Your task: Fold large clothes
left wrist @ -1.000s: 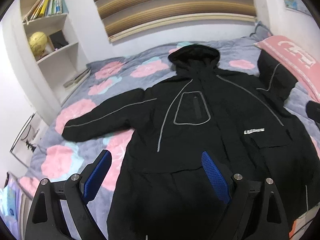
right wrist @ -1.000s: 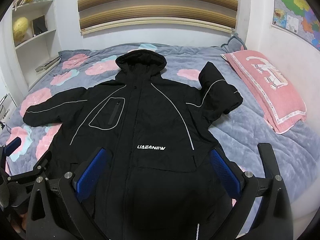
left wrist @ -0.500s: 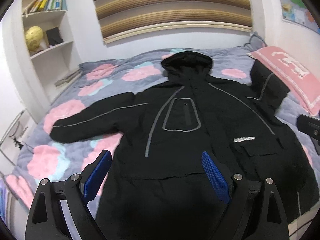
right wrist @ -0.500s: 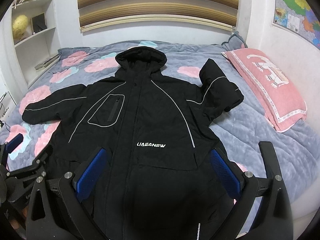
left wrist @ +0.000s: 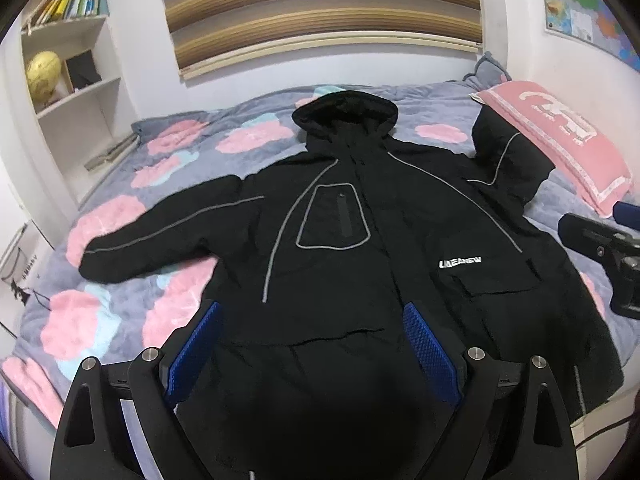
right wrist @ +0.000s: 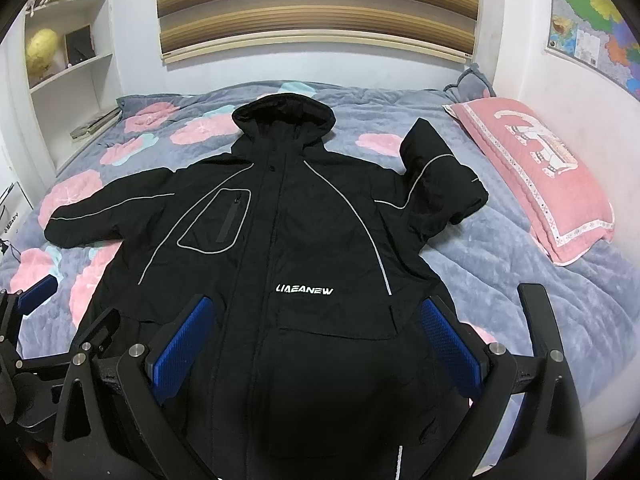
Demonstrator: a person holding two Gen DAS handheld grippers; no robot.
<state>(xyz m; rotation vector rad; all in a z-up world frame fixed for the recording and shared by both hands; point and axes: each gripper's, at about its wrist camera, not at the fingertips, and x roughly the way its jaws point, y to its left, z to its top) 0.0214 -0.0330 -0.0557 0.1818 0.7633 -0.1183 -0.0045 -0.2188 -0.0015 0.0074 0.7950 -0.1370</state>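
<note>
A large black hooded jacket with grey piping and a white chest logo lies face up on the bed. Its hood points to the far wall. One sleeve stretches out flat to the left, the other sleeve is bent up near the pillow. My left gripper hovers open over the jacket's lower left part with nothing between its blue pads. My right gripper hangs open over the lower front, also holding nothing. The left gripper's tip shows at the left edge of the right wrist view.
The bed has a grey quilt with pink flowers. A pink pillow lies at the right by the wall. White shelves with books and a yellow globe stand at the left. A striped blind and a wall map are behind.
Both grippers stay open. The left wrist view has swung rightward and pulled back, so the jacket sits more centred and the right gripper shows at its right edge.
</note>
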